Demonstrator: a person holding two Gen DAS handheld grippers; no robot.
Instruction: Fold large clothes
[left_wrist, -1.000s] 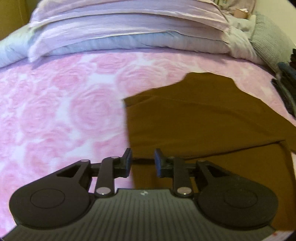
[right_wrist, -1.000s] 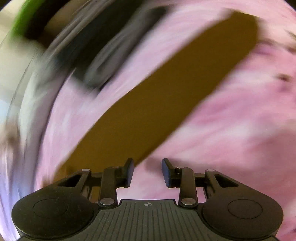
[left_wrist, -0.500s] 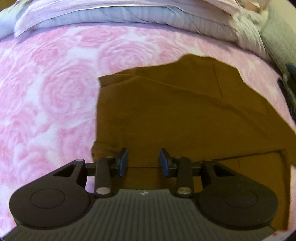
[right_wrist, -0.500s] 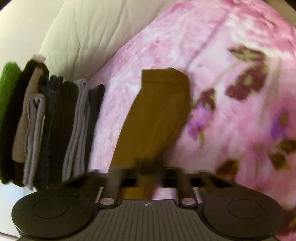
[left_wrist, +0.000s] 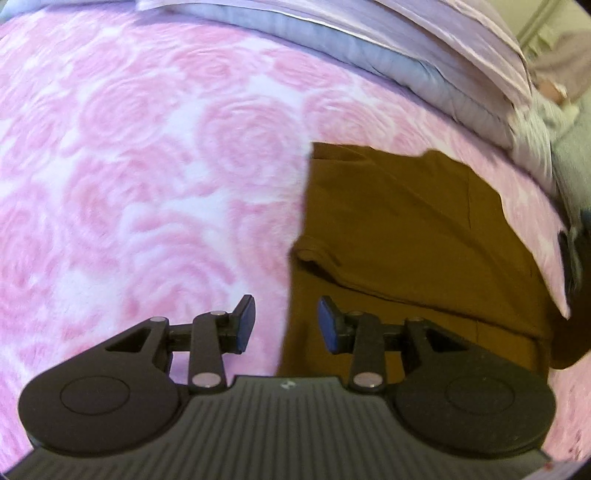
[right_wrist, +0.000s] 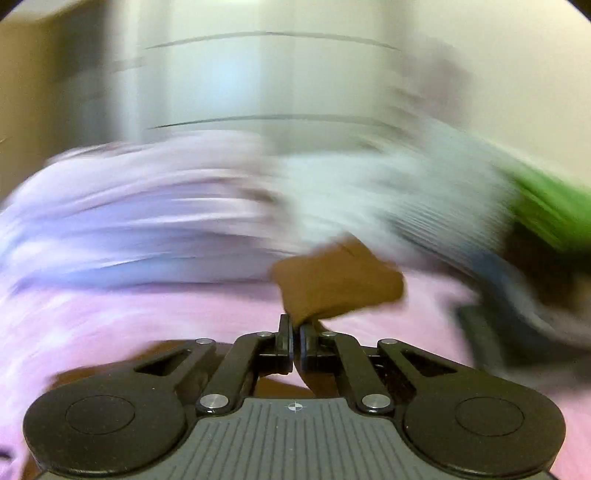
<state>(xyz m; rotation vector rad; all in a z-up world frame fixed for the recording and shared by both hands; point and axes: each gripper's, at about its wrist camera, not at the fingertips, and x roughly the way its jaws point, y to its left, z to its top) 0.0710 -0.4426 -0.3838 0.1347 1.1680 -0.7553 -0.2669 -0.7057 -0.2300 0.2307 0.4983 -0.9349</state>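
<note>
Brown fabric, a large garment (left_wrist: 406, 236), is spread partly folded on a pink rose-patterned bedspread (left_wrist: 147, 166). The left gripper (left_wrist: 286, 323) is held spread and empty above the garment's left edge. The right gripper (right_wrist: 295, 334) is pressed together, pinching an end of the garment (right_wrist: 336, 284); its view is motion-blurred. For a neat fold, the pinched end is best carried across level and laid edge to edge before release.

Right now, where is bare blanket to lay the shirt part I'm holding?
Free: the wide pink blanket left of the brown shirt, up to the pillows. Crowded: the right edge, where dark things sit. Left claw is open; right claw grips shirt.
</note>
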